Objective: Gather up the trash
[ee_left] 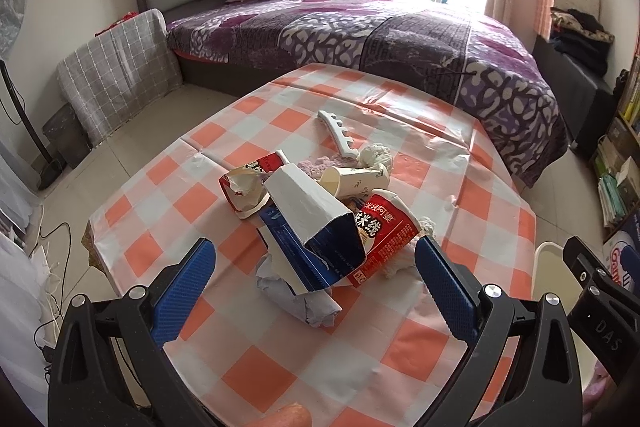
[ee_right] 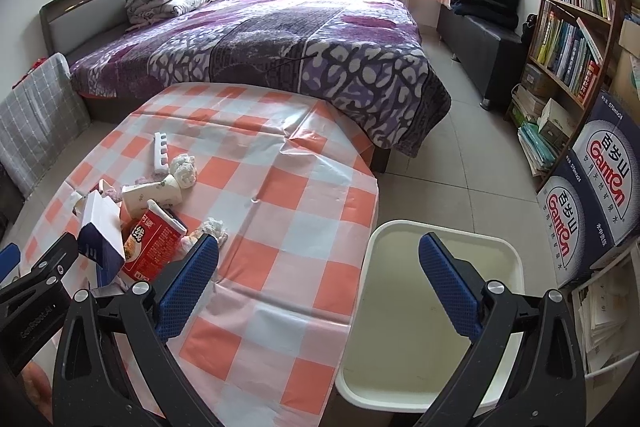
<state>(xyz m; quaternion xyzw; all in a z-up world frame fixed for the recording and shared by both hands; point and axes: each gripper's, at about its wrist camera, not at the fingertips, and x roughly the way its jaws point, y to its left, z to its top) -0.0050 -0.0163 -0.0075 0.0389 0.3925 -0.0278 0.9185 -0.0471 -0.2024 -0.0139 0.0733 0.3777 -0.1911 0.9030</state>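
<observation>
On the checked surface [ee_left: 460, 227] the trash sits in one heap, and the left tongs [ee_left: 316, 279] hang right in front of it, spread wide, gripping nothing. Dead ahead between the blue pads lies the blue-and-white carton [ee_left: 316, 223], its long axis slanting up and away to the left, leaning on the red noodle cup [ee_left: 386, 235], with a crumpled grey paper [ee_left: 296, 295] nearest the tongs. Over to the right, the right tongs [ee_right: 320, 283] are wide too, empty, poised above the white bin [ee_right: 436, 327] just off the surface edge. Left is clearly nearer the heap; I'd expect it to go first.
</observation>
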